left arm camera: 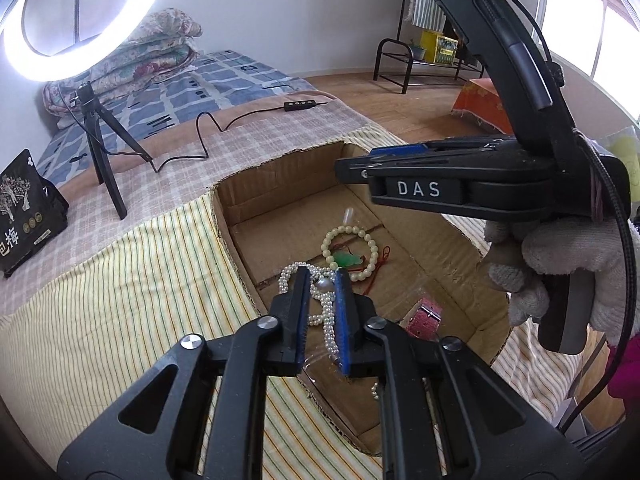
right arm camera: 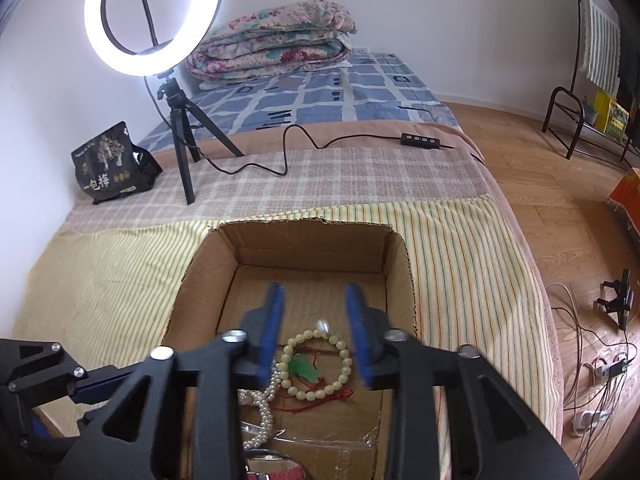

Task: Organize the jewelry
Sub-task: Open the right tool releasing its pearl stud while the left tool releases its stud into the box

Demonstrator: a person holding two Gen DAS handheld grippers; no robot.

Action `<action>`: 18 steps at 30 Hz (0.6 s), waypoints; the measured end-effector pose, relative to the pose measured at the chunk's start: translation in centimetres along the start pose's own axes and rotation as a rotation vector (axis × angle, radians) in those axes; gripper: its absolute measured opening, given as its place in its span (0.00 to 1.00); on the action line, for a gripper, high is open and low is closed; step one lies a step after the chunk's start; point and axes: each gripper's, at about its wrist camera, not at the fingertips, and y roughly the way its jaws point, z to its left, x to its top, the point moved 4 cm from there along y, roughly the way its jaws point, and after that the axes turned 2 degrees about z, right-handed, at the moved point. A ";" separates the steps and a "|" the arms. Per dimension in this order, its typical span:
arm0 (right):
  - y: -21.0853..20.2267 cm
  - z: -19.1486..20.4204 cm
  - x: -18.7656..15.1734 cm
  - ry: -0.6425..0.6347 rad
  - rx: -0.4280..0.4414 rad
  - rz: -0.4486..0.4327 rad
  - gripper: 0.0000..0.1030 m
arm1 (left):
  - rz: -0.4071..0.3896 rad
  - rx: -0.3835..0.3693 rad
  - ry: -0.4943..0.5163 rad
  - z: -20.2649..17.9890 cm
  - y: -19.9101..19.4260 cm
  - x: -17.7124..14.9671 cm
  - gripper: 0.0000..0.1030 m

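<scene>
Left wrist view shows the left gripper (left arm camera: pixel 323 276) spread a little around the pearls (left arm camera: pixel 326 312) in the box (left arm camera: pixel 452 272). Right gripper (right arm camera: pixel 316 312) is spread wide above the bracelet (right arm camera: pixel 316 364). Better lower slowly and pinch only one strand.

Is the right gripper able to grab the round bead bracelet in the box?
Probably yes. The right gripper is open above the bead bracelet, which lies flat on the cardboard box floor. The box is open on top; only the pearl necklace lies beside it.
</scene>
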 end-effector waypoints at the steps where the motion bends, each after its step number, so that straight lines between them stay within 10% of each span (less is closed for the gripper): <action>1: -0.1 0.1 0.0 0.000 0.001 -0.004 0.40 | -0.004 0.000 0.002 0.0 -0.1 0.0 0.37; 18: -3.9 1.2 -0.2 0.018 -0.034 -0.035 0.42 | -0.072 0.017 0.006 0.1 -4.3 0.0 0.43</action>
